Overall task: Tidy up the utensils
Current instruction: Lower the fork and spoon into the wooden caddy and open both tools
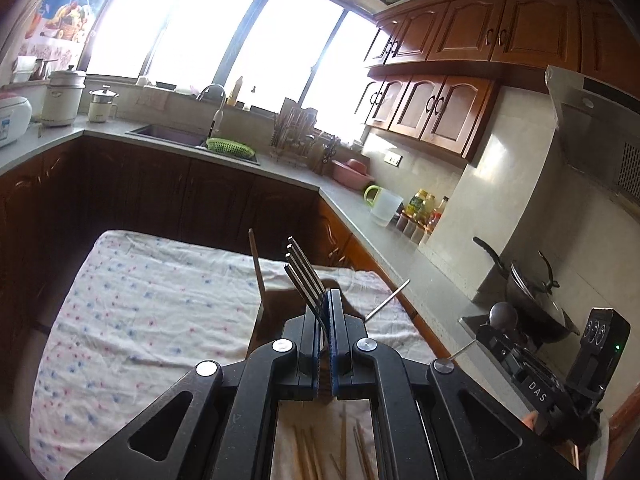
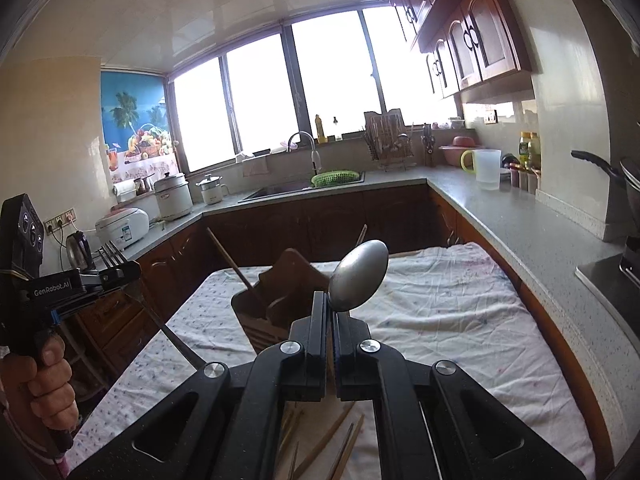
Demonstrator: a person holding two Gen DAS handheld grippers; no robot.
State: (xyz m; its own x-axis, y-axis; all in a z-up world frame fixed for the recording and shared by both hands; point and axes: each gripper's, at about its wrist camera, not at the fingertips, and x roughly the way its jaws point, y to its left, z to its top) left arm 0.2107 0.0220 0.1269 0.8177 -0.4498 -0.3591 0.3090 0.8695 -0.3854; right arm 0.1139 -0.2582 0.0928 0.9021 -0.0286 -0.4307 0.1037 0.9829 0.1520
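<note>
My left gripper [image 1: 326, 300] is shut on a metal fork [image 1: 304, 272] whose tines point up and away. In the right wrist view the left gripper [image 2: 128, 276] shows at the left edge, a hand [image 2: 44, 380] on its grip and the fork [image 2: 176, 344] handle slanting down. My right gripper [image 2: 332, 304] is shut on a steel spoon [image 2: 360, 276], bowl upward. The right gripper [image 1: 500, 336] also appears at the right of the left wrist view. A brown wooden utensil holder [image 2: 276, 300] stands on the cloth just beyond both grippers, with a chopstick [image 2: 230, 258] leaning in it.
A floral cloth [image 2: 440, 300] covers the table. Several wooden chopsticks [image 2: 320, 440] lie on it under my grippers. A grey counter [image 2: 540, 240] runs along the right, with a pitcher [image 2: 486, 168], bottles and a wok [image 1: 536, 292]. Sink and green basket [image 2: 334, 178] sit at the back.
</note>
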